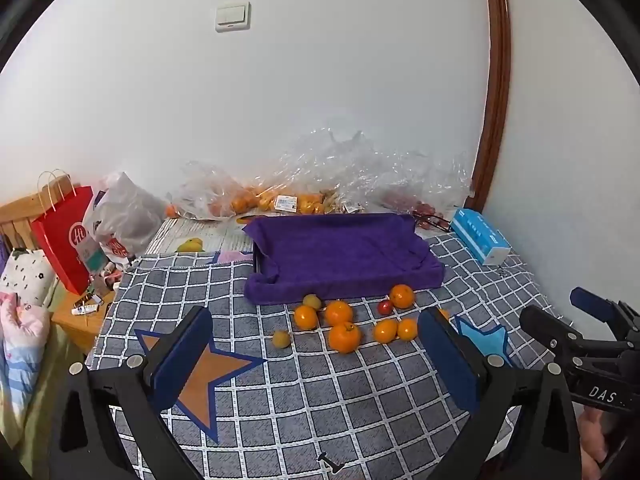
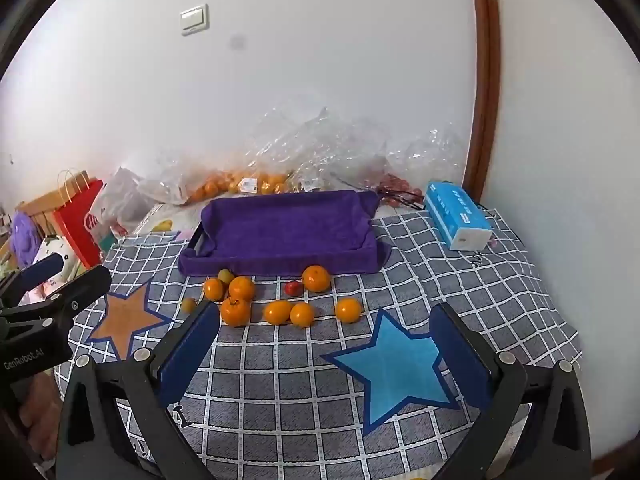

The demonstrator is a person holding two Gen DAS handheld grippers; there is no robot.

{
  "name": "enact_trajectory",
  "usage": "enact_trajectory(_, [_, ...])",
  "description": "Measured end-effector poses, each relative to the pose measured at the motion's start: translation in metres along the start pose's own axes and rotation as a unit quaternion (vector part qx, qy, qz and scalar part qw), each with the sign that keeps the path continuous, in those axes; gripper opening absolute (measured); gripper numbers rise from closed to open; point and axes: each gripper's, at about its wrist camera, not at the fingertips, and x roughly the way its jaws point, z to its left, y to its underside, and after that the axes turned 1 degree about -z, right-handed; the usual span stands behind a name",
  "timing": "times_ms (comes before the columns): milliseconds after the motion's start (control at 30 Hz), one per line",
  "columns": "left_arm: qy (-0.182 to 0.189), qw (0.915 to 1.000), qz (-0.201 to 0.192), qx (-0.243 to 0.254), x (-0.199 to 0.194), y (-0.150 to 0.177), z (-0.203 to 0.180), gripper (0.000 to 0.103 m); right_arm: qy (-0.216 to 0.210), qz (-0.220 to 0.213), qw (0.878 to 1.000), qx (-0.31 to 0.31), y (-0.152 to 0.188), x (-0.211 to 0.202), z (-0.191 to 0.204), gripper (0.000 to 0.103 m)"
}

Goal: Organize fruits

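Note:
Several oranges (image 1: 344, 336) (image 2: 235, 312) lie loose on the checked cloth, along with a small red fruit (image 1: 385, 307) (image 2: 293, 288) and small yellow-green fruits (image 1: 281, 338) (image 2: 226, 276). Just behind them stands a tray draped in a purple towel (image 1: 340, 256) (image 2: 284, 232), with nothing in it. My left gripper (image 1: 316, 356) hangs open in front of the fruit, nothing between its blue pads. My right gripper (image 2: 324, 348) is open too, near the blue star, short of the fruit. Each gripper shows at the edge of the other's view.
Clear plastic bags (image 1: 320, 176) (image 2: 320, 148) holding more oranges lie along the wall. A blue tissue box (image 1: 480, 236) (image 2: 458, 216) sits right of the tray. A red paper bag (image 1: 66, 236) (image 2: 82, 220) and clutter stand at the left. A brown door frame (image 1: 496, 80) rises at the right.

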Motion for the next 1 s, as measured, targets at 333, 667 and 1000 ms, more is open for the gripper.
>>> enact_trajectory(333, [-0.005, 0.9999, 0.009, -0.001, -0.003, -0.002, -0.005, 0.103, -0.001, -0.003, 1.000, -0.009, -0.004, -0.008, -0.002, 0.103])
enact_trajectory(667, [-0.007, 0.9998, 0.011, -0.013, -0.002, 0.002, 0.003, 0.103, 0.004, -0.008, 1.000, 0.008, -0.006, -0.014, -0.004, 0.103])
enact_trajectory(1000, [-0.012, 0.9998, 0.004, -0.016, -0.008, 0.001, 0.004, 0.103, 0.000, -0.016, 1.000, 0.016, -0.005, -0.020, -0.006, 0.103])
